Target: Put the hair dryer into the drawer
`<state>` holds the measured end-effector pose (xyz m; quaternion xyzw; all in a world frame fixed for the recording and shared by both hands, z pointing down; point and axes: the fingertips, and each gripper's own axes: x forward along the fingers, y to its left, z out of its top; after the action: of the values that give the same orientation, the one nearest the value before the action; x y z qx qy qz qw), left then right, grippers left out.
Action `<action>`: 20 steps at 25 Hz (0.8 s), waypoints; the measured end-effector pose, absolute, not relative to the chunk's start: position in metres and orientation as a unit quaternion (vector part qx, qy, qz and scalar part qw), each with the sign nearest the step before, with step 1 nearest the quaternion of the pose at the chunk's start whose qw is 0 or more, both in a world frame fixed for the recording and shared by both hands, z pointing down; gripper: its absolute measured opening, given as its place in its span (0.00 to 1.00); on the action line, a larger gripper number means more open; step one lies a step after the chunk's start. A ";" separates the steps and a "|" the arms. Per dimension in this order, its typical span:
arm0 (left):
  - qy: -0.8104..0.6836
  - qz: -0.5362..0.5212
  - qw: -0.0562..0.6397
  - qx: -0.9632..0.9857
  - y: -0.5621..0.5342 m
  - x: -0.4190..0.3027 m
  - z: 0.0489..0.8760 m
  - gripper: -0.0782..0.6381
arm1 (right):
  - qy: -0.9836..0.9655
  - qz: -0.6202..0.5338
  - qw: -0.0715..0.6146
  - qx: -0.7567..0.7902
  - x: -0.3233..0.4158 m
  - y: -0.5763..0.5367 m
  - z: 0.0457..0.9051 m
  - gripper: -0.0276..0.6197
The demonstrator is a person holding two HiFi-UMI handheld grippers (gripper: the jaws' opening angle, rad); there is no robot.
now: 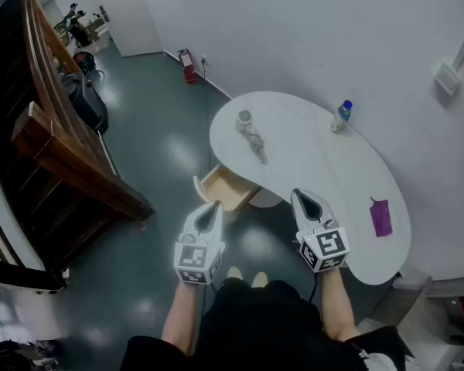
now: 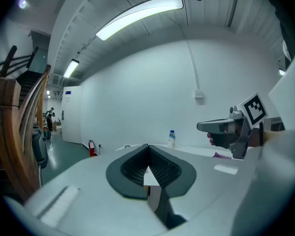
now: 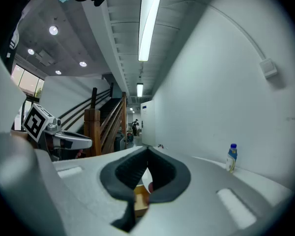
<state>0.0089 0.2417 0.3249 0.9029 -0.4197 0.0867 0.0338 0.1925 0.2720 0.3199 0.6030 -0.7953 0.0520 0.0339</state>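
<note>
The pale grey hair dryer (image 1: 251,135) lies on the white table (image 1: 309,168), near its far left edge. Under that edge a light wooden drawer (image 1: 224,187) stands pulled out and empty. My left gripper (image 1: 212,205) is shut with nothing in it and hovers just in front of the drawer. My right gripper (image 1: 299,195) is also shut and empty, held over the table's near edge. In the left gripper view the jaws (image 2: 147,146) meet at the tip, and the right gripper (image 2: 221,127) shows alongside. The right gripper view shows its jaws (image 3: 147,149) closed, with a bit of the drawer (image 3: 139,200) below them.
A water bottle (image 1: 341,116) stands at the table's far side by the white wall. A purple cloth (image 1: 380,217) lies at the right edge. A wooden staircase (image 1: 58,137) runs along the left. A red fire extinguisher (image 1: 187,65) stands by the far wall.
</note>
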 end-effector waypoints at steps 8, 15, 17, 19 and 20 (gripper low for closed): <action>-0.420 0.086 0.035 0.903 0.247 0.015 0.329 0.12 | -0.800 0.049 0.037 0.596 0.192 0.274 0.321 0.05; -0.421 0.087 0.033 0.903 0.250 0.017 0.329 0.12 | -0.797 0.056 0.026 0.601 0.197 0.278 0.320 0.05; -0.421 0.087 0.034 0.902 0.250 0.016 0.330 0.12 | -0.796 0.060 0.025 0.601 0.198 0.278 0.322 0.05; -0.423 0.084 0.037 0.902 0.250 0.015 0.331 0.12 | -0.797 0.060 0.032 0.600 0.195 0.278 0.325 0.05; -0.423 0.084 0.038 0.901 0.251 0.014 0.332 0.12 | -0.798 0.061 0.037 0.598 0.193 0.278 0.328 0.05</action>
<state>0.0141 0.2505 0.3317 0.9012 -0.4235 0.0837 0.0382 0.1931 0.2782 0.3282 0.5980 -0.7983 0.0611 0.0370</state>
